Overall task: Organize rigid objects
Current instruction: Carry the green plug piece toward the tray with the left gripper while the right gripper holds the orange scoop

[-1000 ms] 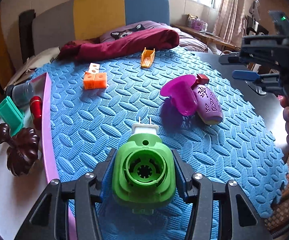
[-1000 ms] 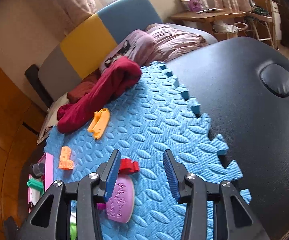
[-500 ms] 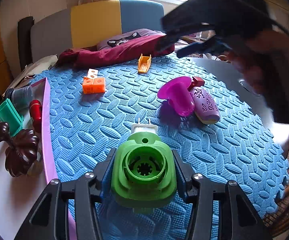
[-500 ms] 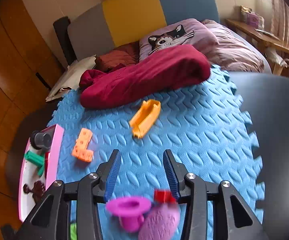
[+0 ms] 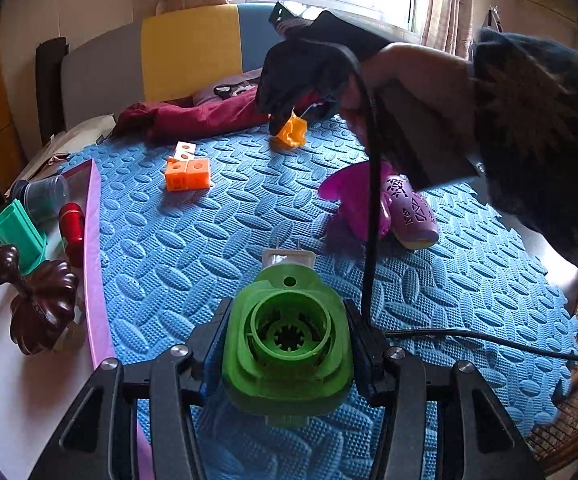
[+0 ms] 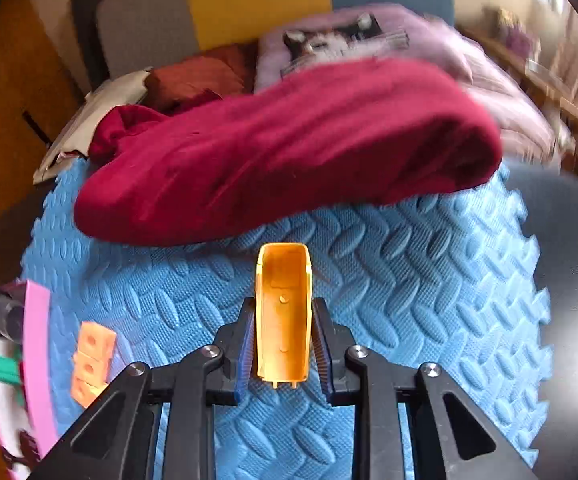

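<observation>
Left tool (image 5: 289, 344) clamps a green plug-in housing (image 5: 289, 344) low in frame; right tool (image 6: 283, 340) pinches an orange shell (image 6: 283, 320) by thin walls, which could slip toward the pink-rimmed tray (image 5: 95, 240).

The left tool (image 5: 289, 344) sits low in front, its two fingers pressed against the sides of a green plug-in housing (image 5: 288, 344). The right tool (image 6: 283, 344) reaches far forward across the mat, arm extended in a dark sleeve, fingers (image 6: 245, 354) closed on both flanks of an orange trough-shaped piece (image 6: 283, 320), tilted downward.
</observation>
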### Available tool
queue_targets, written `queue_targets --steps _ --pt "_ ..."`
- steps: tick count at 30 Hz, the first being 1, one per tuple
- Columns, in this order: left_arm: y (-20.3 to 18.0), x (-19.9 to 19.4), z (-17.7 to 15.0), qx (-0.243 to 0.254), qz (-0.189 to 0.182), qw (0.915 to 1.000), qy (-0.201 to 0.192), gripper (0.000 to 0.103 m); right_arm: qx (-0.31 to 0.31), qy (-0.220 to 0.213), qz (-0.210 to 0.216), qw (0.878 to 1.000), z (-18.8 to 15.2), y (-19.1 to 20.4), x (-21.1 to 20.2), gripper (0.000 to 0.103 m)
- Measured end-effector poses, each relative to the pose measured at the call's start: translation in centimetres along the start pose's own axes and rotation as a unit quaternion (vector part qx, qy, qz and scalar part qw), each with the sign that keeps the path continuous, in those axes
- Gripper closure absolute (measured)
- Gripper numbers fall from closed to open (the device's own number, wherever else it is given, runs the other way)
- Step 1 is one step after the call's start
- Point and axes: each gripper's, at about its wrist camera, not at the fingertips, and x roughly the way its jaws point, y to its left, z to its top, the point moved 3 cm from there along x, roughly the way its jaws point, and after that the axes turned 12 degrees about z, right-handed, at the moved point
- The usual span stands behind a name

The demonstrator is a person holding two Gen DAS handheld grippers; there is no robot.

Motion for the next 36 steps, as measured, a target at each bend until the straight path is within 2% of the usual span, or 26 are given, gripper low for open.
queue_targets --steps 7,12,17,20,23,36 --pt "0.0 0.0 0.0 0.001 0.002 1.0000 0.001 0.051 -0.011 -0.071 0.007 0.997 -2.7 -0.6 -8.2 0.077" --pt "-0.1 -0.1 0.0 0.003 0.004 1.0000 0.000 0.051 0.023 -0.080 -0.007 0.996 -6.6 -2.7 -11.7 0.077" --pt "-0.1 0.0 0.0 0.003 0.005 1.0000 0.001 0.051 0.086 -0.048 -0.015 0.995 -11.7 -5.1 -12.0 0.077" --pt "-0.1 0.0 0.0 0.004 0.005 1.0000 0.001 0.051 0.087 -0.024 -0.016 0.996 -13.8 -5.4 -11.0 0.077" --pt "-0.1 0.0 0.0 0.004 0.006 1.0000 0.002 0.051 0.074 0.019 -0.028 0.997 -15.1 -5.2 -9.1 0.077" --pt "0.1 -0.7 -0.1 0.006 -0.004 0.9998 0.016 0.051 0.039 -0.002 -0.045 0.998 -14.9 -4.7 -8.8 0.076"
